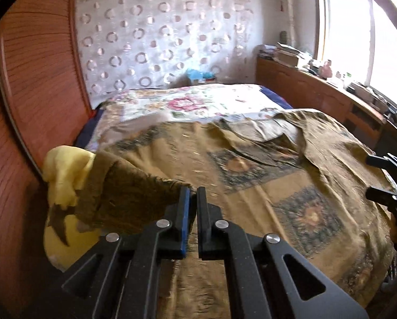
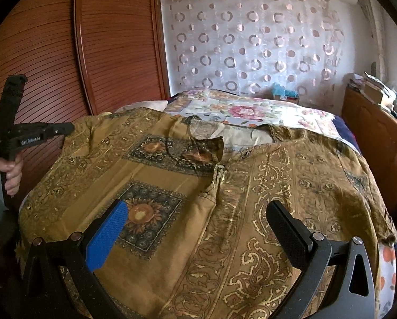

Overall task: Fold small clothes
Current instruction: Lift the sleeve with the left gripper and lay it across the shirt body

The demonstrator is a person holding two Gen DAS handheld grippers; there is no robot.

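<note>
Wardrobe [image 2: 65, 40] beside patterned garment [image 2: 171, 186]

Wood wardrobe [image 2: 65, 53], circle curtain [image 1: 158, 40], bright window [image 1: 358, 34].

Garment [image 2: 171, 186] on bed [image 2: 251, 111], cabinet [image 2: 371, 133] right.

A bedroom in someone's home. A bed [image 2: 251, 111] with a flowered cover fills the middle. On the left stands a big reddish wooden wardrobe [image 2: 65, 53] with ribbed doors. On the far wall hangs a sheer curtain [image 2: 251, 40] patterned with rings. On the right, a window [image 1: 358, 32] lights a low wooden cabinet [image 1: 299, 85] cluttered with books and boxes.
</note>
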